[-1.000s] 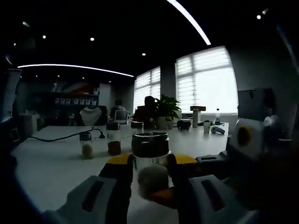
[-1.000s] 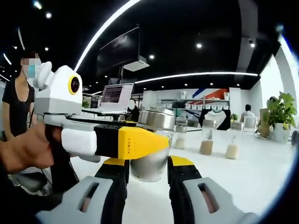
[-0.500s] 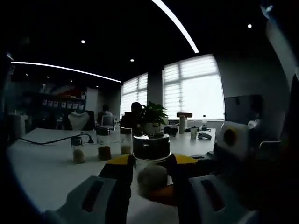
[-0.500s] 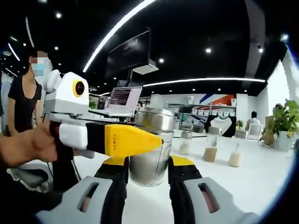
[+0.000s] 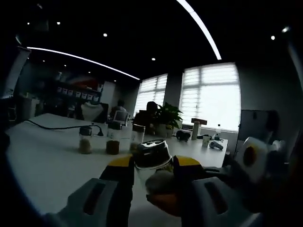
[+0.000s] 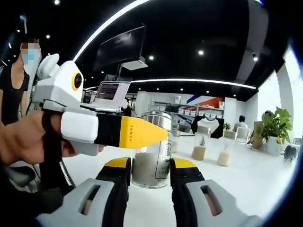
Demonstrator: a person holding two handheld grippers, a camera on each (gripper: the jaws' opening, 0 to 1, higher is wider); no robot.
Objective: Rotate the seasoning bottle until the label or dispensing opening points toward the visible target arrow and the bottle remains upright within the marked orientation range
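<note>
The seasoning bottle (image 6: 150, 152) is a glass jar with a metal cap and pale powder inside, standing on the white table (image 6: 236, 189). A label strip shows on its right side. My right gripper (image 6: 150, 165) is shut on its lower body, one yellow-tipped jaw on each side. My left gripper (image 6: 142, 134), held by a hand (image 6: 23, 142), reaches in from the left across the bottle's upper part. In the left gripper view the bottle's cap (image 5: 152, 156) leans slightly between the jaws of the left gripper (image 5: 152, 164), which is shut on it. The right gripper's body (image 5: 251, 158) shows at the right.
Three small jars (image 6: 200, 146) (image 6: 226, 152) (image 6: 175, 141) stand in a row farther back on the table, also seen as jars (image 5: 85, 140) (image 5: 113, 140) (image 5: 138, 135). A cable (image 5: 57, 126), a potted plant (image 5: 165, 118), a laptop (image 6: 111, 97) and a standing person (image 6: 12, 80) surround the table.
The bottle has turned between the jaws: a label strip now faces right in the right gripper view, and its cap leans in the left gripper view. Both cameras shifted.
</note>
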